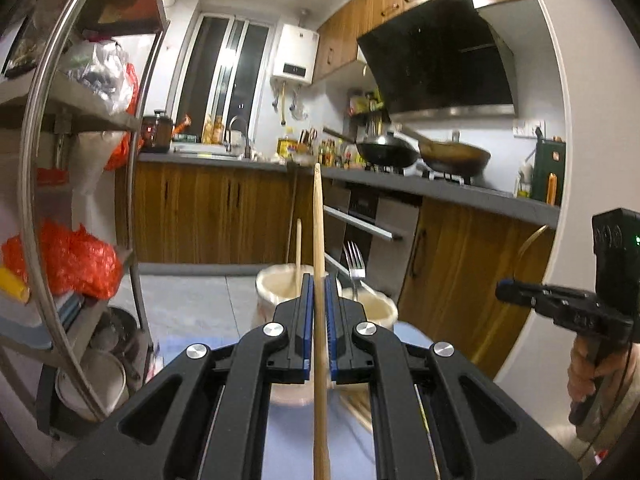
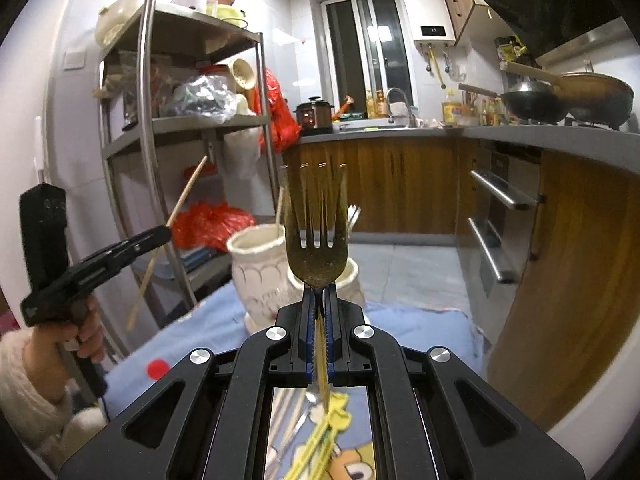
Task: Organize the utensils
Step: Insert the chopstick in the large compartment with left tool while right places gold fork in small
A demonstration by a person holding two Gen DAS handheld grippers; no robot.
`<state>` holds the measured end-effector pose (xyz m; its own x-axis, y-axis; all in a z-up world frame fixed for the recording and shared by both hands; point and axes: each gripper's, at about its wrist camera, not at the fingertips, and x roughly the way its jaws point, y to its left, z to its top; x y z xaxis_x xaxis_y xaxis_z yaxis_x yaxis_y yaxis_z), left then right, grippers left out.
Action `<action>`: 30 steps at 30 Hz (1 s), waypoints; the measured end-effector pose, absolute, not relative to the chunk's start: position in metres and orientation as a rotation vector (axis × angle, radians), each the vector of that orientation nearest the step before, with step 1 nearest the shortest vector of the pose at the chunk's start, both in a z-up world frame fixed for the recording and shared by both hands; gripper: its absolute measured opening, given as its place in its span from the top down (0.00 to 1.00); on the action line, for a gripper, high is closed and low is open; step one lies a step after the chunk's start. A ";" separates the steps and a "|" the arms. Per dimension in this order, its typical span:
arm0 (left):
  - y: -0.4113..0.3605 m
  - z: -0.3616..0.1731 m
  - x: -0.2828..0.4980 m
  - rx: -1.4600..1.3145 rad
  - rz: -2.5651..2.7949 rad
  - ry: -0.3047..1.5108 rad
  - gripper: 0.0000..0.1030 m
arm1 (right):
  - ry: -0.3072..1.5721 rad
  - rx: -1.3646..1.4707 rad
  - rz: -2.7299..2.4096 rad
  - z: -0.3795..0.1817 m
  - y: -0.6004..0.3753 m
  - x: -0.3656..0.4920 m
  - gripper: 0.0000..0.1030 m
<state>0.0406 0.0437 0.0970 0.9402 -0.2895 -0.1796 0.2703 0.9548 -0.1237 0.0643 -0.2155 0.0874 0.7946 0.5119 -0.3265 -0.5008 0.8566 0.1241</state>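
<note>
Right now the left tongs [image 1: 319,292] are squeezed tight on a long wooden chopstick [image 1: 319,240], which sticks up past the tips and runs back down between the black arms. From the other side you can see the same left tongs [image 2: 160,236] held in a hand [image 2: 80,332] with a fluffy white sleeve, and the chopstick [image 2: 176,220] leans across them. The right tongs [image 2: 319,300] are pinched shut on the neck of a metal fork [image 2: 318,224], and its prongs point up. The fork has a yellow handle [image 2: 324,432] that runs back under the tongs. Just past both tongs stand two white holders [image 2: 260,276] side by side on a light blue cloth [image 2: 408,328]. One holder [image 1: 280,284] has a wooden stick [image 1: 298,252] standing in it. The other holder [image 1: 376,308] has a fork [image 1: 355,264] in it.
</note>
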 end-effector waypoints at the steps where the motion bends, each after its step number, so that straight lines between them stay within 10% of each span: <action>1: 0.044 0.102 0.044 -0.098 -0.287 0.180 0.95 | 0.353 0.037 0.542 0.093 -0.215 0.068 0.95; 15: 0.036 0.133 0.162 -0.180 -0.332 0.136 0.95 | 0.246 0.099 0.525 0.156 -0.196 0.126 0.95; 30: 0.022 0.084 0.189 -0.087 -0.291 0.159 0.95 | 0.379 0.097 0.485 0.089 -0.168 0.184 0.95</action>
<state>0.1895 0.0223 0.0842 0.9457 -0.2919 -0.1431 0.2782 0.9544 -0.1081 0.1840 -0.1680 0.0892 0.8167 0.4721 -0.3318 -0.4367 0.8815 0.1794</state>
